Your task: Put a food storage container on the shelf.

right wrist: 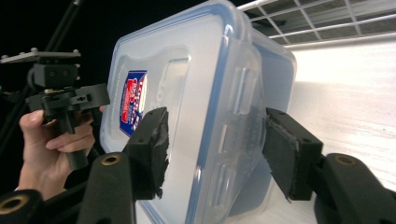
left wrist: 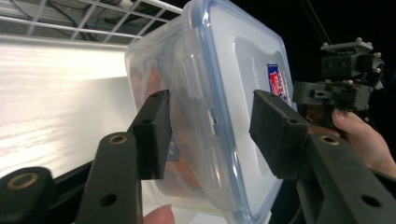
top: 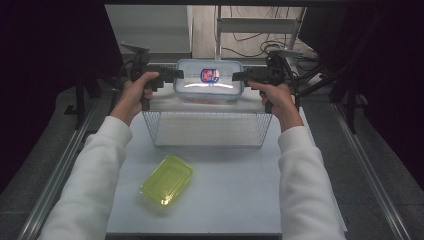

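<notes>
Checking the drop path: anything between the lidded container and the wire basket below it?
Nothing visible. The clear lidded container is held at its two ends by the left gripper and right gripper over the wire basket's far edge. The green container sits on the table nearer the person, outside the basket.

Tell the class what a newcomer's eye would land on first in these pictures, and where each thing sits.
First, the clear lidded container with a red and blue label, held up between the left gripper and right gripper, one at each end, above the far side of the wire basket. Next, the yellow-green lid, lying alone on the white table nearer the person.
</notes>
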